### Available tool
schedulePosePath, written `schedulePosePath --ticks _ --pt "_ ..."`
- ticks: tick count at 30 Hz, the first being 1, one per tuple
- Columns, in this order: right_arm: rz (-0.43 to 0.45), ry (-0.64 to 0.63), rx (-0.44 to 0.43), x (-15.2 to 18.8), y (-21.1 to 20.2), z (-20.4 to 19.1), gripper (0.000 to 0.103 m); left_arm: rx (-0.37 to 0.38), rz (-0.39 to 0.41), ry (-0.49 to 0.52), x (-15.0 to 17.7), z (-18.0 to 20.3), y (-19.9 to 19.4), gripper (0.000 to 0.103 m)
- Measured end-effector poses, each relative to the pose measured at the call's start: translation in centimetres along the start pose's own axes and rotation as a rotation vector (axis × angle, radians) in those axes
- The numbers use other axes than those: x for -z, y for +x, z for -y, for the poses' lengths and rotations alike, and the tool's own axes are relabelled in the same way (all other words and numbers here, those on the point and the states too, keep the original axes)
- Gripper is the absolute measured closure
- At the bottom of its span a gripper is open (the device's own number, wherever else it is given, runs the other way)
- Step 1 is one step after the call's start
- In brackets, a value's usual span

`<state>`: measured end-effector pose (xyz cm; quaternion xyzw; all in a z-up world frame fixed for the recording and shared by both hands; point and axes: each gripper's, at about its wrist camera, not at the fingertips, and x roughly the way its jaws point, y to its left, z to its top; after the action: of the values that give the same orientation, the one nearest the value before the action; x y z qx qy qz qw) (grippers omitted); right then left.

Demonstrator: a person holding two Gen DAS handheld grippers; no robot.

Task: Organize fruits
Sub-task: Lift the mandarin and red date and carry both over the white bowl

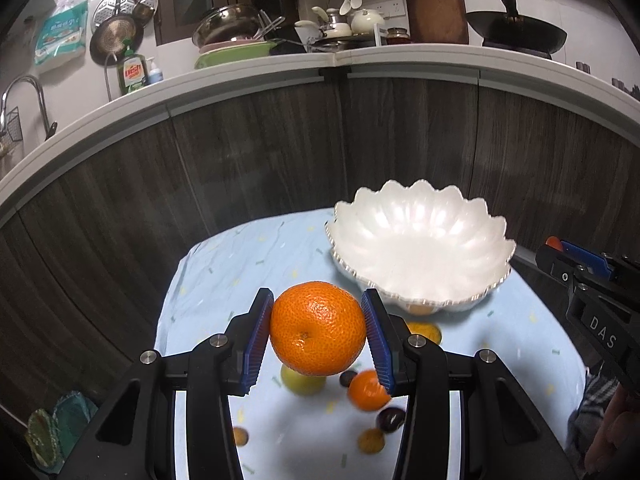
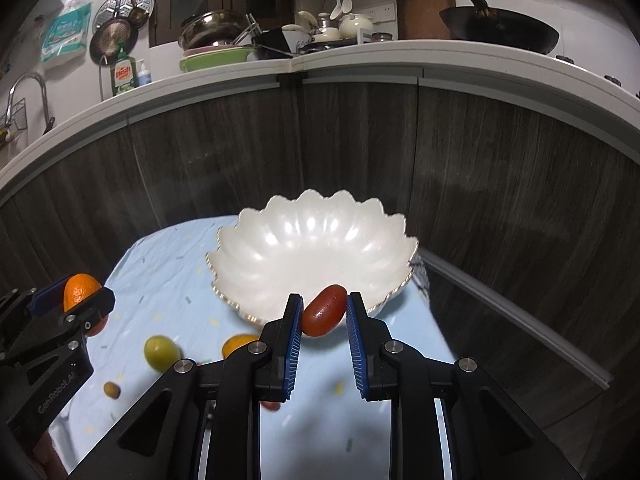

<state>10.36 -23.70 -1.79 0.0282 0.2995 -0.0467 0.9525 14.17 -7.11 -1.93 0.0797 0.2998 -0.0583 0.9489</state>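
My left gripper (image 1: 318, 332) is shut on a large orange (image 1: 318, 328) and holds it above the blue cloth, just left of the white scalloped bowl (image 1: 420, 248). My right gripper (image 2: 323, 318) is shut on a small red oval fruit (image 2: 324, 311) at the bowl's near rim (image 2: 312, 248). The bowl holds nothing that I can see. In the right wrist view the left gripper (image 2: 76, 300) with the orange (image 2: 80, 290) shows at the left edge. In the left wrist view the right gripper (image 1: 560, 248) shows at the right edge.
Loose fruit lies on the blue cloth (image 1: 240, 264): a green-yellow one (image 1: 302, 382), a small orange (image 1: 368, 392), dark plums (image 1: 390, 420), small kumquats (image 1: 372, 440). Dark wooden cabinet fronts (image 1: 260, 160) stand close behind the table. The kitchen counter (image 1: 360, 56) above carries dishes.
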Motion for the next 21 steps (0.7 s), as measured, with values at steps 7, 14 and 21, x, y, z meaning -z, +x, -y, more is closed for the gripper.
schedulePosePath --ticks 7,14,21 --pt "0.022 0.006 0.006 -2.3 1.1 1.0 0.079 0.041 0.018 0.0 -2.6 1.3 1.7 0.058" --pt "0.03 0.009 0.026 -3.7 2.9 1.7 0.079 0.065 0.022 0.007 -4.5 2.1 3.8 0.058" --pt "0.006 0.02 0.036 -4.3 5.2 2.6 0.079 0.104 -0.005 0.0 -5.4 2.6 6.2 0.058"
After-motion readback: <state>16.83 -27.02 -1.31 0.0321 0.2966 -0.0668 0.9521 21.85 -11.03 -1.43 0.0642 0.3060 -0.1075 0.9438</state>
